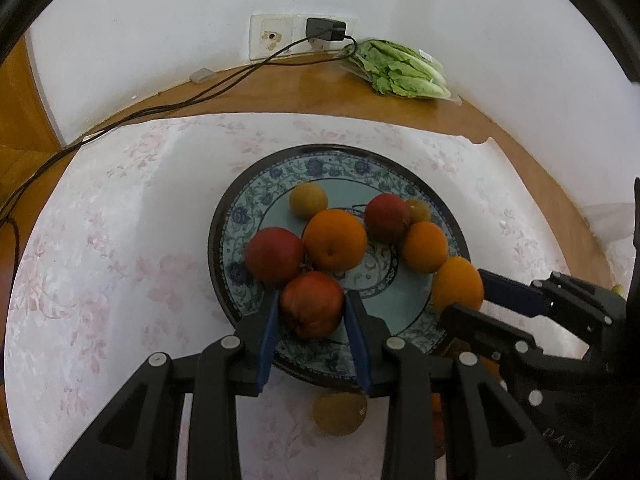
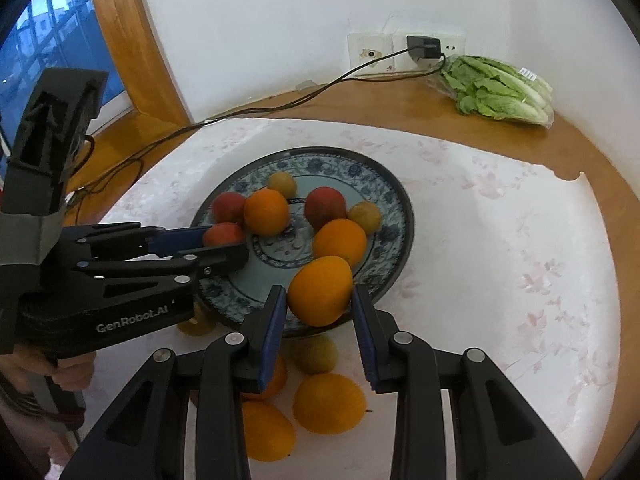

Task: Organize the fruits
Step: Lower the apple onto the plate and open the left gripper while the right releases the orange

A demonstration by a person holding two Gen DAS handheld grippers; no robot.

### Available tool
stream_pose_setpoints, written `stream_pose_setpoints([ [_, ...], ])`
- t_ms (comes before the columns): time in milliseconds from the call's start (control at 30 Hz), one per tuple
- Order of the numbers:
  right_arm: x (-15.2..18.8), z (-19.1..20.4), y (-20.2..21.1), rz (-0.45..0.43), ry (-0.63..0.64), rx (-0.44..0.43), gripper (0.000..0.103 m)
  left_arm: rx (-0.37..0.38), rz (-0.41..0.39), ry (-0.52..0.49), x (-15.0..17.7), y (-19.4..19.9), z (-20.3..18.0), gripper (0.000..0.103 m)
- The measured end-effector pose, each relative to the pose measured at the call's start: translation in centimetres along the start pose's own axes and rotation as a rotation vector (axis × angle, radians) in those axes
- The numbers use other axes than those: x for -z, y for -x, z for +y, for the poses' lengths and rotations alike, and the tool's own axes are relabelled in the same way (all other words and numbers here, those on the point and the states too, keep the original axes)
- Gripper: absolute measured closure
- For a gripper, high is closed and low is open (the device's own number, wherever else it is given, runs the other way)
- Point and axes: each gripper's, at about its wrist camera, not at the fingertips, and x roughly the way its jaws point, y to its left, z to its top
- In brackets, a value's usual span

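A blue floral plate [image 1: 256, 184] [image 2: 384, 184] holds red apples, oranges and small yellow fruits. My left gripper [image 1: 312, 312] is shut on a red apple [image 1: 313, 309] over the plate's near rim; it also shows in the right wrist view [image 2: 224, 240]. My right gripper [image 2: 320, 300] is shut on an orange [image 2: 320, 290] above the plate's near edge; it also shows in the left wrist view [image 1: 460, 292]. Loose oranges [image 2: 330, 402] and a yellow fruit [image 2: 316, 354] lie on the cloth below the right gripper. Another yellow fruit [image 1: 340, 414] lies below the left gripper.
A white floral cloth [image 1: 120, 240] covers the round wooden table [image 2: 400, 104]. Bagged lettuce [image 1: 400, 68] [image 2: 500, 90] lies at the back by the wall. A black charger [image 1: 325, 29] sits in the wall socket, its cable [image 1: 160, 108] trailing left across the table. A window [image 2: 48, 40] is at left.
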Motion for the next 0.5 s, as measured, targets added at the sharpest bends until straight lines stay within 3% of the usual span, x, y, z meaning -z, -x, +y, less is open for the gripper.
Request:
stream_pose_setpoints([
  [500,-0.31,-1.08,-0.12,-0.007,-0.059,-0.025,0.068,0.027,0.007,0.018,0.12,0.52,0.37,0.067],
])
